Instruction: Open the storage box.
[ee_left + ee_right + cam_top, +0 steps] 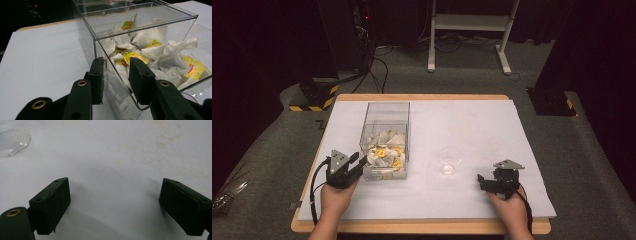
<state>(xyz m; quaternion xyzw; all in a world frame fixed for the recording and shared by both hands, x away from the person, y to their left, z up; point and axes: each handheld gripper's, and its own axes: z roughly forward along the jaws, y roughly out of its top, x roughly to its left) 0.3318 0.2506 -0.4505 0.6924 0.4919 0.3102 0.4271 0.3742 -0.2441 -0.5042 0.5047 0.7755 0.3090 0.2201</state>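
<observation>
On the white desk (472, 125) in the high view, the left gripper (358, 162) meets the clear tea-bag box (386, 131); the right gripper (482, 181) sits near a glass cup (450, 161). Left gripper view: fingers (97, 77) straddle the box's corner (100, 53), spread. Right gripper view: fingers (52, 203) spread wide over bare desk (120, 165).

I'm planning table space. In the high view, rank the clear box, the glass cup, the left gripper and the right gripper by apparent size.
1. clear box
2. left gripper and right gripper: look alike, so unranked
3. glass cup
</observation>
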